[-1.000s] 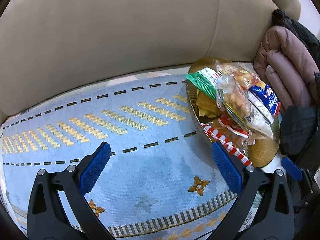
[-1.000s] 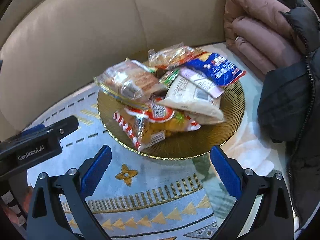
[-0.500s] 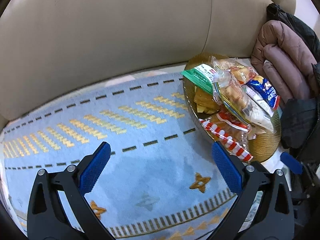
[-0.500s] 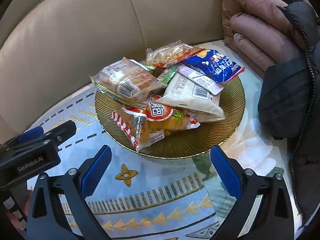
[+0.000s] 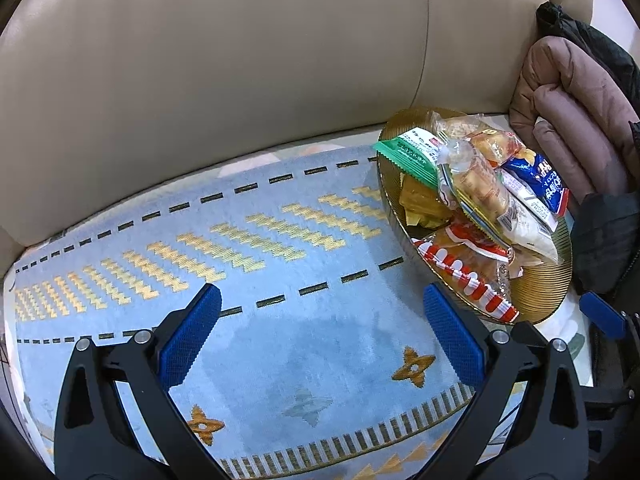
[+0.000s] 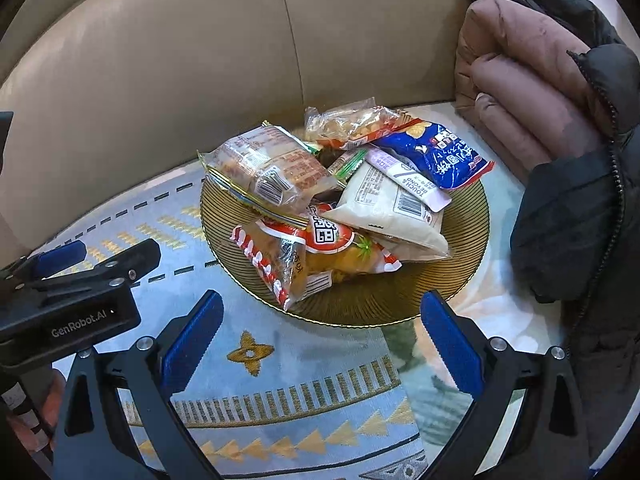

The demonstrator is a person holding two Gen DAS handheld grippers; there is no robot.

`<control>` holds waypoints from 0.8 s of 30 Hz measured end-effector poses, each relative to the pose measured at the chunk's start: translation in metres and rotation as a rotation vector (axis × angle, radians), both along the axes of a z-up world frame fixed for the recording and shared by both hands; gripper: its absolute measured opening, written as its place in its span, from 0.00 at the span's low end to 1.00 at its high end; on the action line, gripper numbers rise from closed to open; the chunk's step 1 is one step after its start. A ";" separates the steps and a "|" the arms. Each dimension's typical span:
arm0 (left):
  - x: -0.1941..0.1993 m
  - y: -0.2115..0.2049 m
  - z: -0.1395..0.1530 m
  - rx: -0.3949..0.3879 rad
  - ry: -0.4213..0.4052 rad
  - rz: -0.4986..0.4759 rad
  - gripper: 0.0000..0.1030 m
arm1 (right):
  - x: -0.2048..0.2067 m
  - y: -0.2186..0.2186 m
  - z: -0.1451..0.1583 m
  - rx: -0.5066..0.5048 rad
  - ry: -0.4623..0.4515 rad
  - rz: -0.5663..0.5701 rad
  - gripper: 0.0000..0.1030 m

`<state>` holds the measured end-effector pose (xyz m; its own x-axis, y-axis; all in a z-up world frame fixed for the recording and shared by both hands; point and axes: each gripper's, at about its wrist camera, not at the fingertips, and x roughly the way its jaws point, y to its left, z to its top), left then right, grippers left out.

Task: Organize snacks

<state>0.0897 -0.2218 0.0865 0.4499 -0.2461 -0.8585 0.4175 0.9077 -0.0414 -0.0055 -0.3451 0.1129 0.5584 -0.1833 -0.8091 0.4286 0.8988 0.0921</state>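
Both wrist views, grippers over the sofa seat. Your left gripper point(image 5: 316, 336) hangs with its fingers spread over the bare blue mat point(image 5: 248, 248), holding nothing. Your right gripper point(image 6: 320, 332) is likewise spread and empty, and faces the gold plate point(image 6: 400, 300) from its near rim.

The snacks point(image 6: 340, 196) lie heaped on the plate: a clear cake pack point(image 6: 272, 168) at the left, a white pack point(image 6: 384, 204) in the middle, a blue bag point(image 6: 436, 152) at the right rear, a red-striped pack point(image 6: 288, 256) at the front edge. No pack lies on the mat. The coats point(image 6: 540, 92) sit just beside the plate on the right.

Over the last second the plate has grown larger and drawn nearer in the right view, while in the left view it has slid slightly toward the right edge. Your right gripper has therefore closed in on the heap; your left has stayed over open mat. No pack has shifted.

This heap fits two stages: snacks gathered onto the plate, or snacks waiting to be laid out on the mat. The pictures do not settle which.
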 end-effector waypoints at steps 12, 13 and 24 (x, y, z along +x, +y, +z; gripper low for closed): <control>0.002 0.000 -0.003 0.004 0.006 0.006 0.97 | 0.003 0.001 -0.002 0.001 0.010 0.005 0.95; 0.002 0.000 -0.003 0.005 0.007 0.008 0.97 | 0.003 0.002 -0.002 0.001 0.010 0.005 0.95; 0.002 -0.001 -0.003 0.010 0.003 0.015 0.97 | 0.003 0.002 -0.002 0.005 0.009 0.013 0.95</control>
